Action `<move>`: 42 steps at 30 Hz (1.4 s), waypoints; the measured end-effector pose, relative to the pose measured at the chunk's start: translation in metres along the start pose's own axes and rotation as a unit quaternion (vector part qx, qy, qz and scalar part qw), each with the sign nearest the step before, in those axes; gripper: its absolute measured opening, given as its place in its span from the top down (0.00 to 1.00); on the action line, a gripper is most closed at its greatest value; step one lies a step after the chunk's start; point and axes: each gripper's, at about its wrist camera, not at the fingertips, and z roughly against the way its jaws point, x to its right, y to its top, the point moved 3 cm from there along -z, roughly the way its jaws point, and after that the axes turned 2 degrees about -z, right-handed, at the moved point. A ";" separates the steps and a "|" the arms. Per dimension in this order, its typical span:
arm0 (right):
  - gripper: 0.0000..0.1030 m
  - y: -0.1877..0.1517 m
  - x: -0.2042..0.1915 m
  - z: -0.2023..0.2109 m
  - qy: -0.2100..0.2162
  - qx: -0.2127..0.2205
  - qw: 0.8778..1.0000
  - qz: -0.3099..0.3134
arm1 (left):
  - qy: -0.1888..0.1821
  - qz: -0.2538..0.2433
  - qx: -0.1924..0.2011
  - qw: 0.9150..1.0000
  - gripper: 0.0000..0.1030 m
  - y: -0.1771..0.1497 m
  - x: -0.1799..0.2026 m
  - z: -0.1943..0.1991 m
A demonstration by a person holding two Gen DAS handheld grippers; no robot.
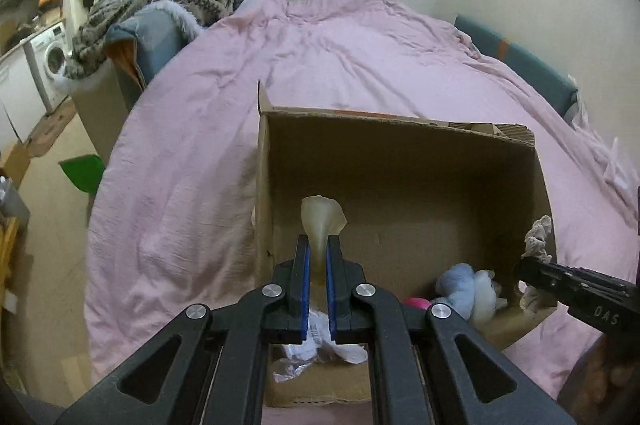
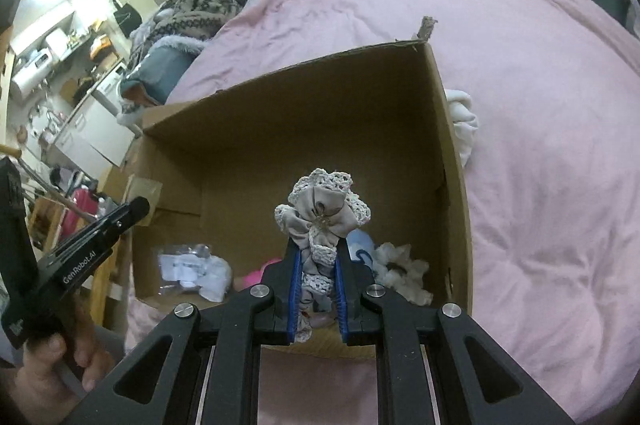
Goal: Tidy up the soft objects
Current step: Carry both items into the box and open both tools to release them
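The left tool (image 1: 318, 257) pinches a translucent piece (image 1: 323, 221); the right tool (image 2: 318, 257) clamps a lace scrunchie (image 2: 323, 213). Both hang over the cardboard box (image 2: 304, 105), apparently for dropping in.

A bed spread with a rumpled pink duvet (image 1: 320, 65) carries an open cardboard box (image 1: 400, 153). A white cloth (image 2: 464, 121) lies on the duvet against the box's outer wall.

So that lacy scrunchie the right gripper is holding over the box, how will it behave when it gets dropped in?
The scrunchie looks soft and floppy: its ruffles bunch and bulge above the right gripper. It is probably light, so it should drop gently into the cardboard box. Its crochet edging might snag on the pads.
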 end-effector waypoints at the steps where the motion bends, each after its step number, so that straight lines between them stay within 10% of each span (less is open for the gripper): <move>1: 0.84 0.001 0.000 -0.001 -0.001 0.000 1.000 0.002 | 0.006 -0.004 0.000 1.000 0.93 0.000 0.000 -0.001; 24: 0.84 -0.002 0.009 -0.015 -0.010 -0.021 1.000 -0.019 | -0.009 0.003 -0.026 1.000 0.92 -0.015 0.008 -0.017; 36: 0.76 -0.002 0.011 -0.015 0.001 -0.022 0.999 -0.031 | -0.006 -0.018 -0.028 0.999 0.75 -0.017 0.015 -0.013; 39: 0.66 -0.001 0.011 -0.014 0.005 -0.018 0.999 -0.036 | -0.001 -0.017 -0.021 1.000 0.51 -0.016 0.016 -0.009; 42: 0.34 0.001 0.012 -0.009 0.011 -0.004 0.999 -0.045 | 0.000 -0.016 -0.004 1.000 0.37 -0.015 0.016 -0.003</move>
